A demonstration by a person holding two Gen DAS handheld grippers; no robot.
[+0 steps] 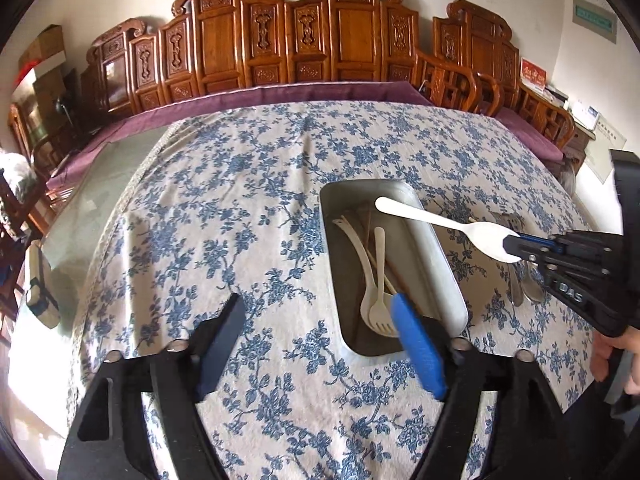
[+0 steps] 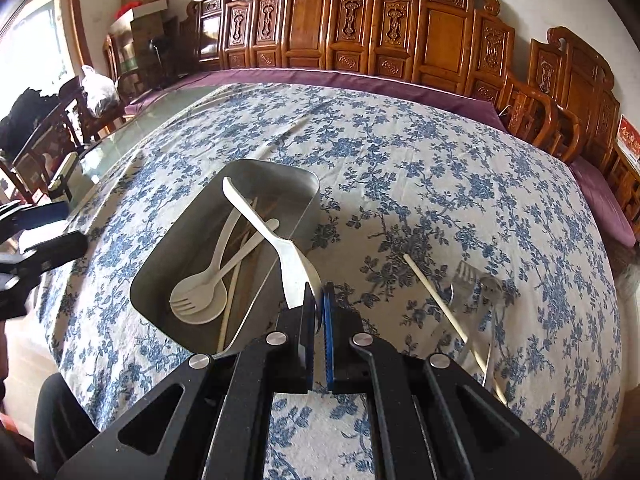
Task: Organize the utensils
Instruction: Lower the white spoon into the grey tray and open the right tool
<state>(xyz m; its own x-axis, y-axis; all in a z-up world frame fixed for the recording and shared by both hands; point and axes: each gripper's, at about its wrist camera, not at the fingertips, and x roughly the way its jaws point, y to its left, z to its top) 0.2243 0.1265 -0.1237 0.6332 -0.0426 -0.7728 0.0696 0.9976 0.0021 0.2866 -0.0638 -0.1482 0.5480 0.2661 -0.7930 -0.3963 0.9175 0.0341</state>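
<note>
Left wrist view has the left gripper (image 1: 320, 344) nearest, its jaws spread wide with nothing between them, above the flowered tablecloth (image 1: 240, 208); its blue-padded finger (image 1: 418, 344) covers the near corner of the metal tray (image 1: 440, 256). In the right wrist view the right gripper (image 2: 319, 304) is clenched on the bowl of a white spoon (image 2: 260, 224), and the pads hide most of that bowl. The spoon's handle reaches out over the tray, its tip above the far end.

Inside the tray lie a cream spoon (image 2: 200, 292) and a cream fork (image 2: 224, 268), crossed, with chopsticks (image 2: 232, 296) beneath them; how many chopsticks is hard to make out.

On the cloth, on the right gripper's side of the tray, lie a single pale chopstick (image 2: 436, 300) and two metal forks (image 2: 476, 284), their handles running toward the picture's lower edge.

At the right edge of the left wrist view a hand (image 1: 616, 360) holds the right gripper, cut off by the frame.

Beyond the table stand carved wooden chairs (image 1: 280, 40) against the wall.
</note>
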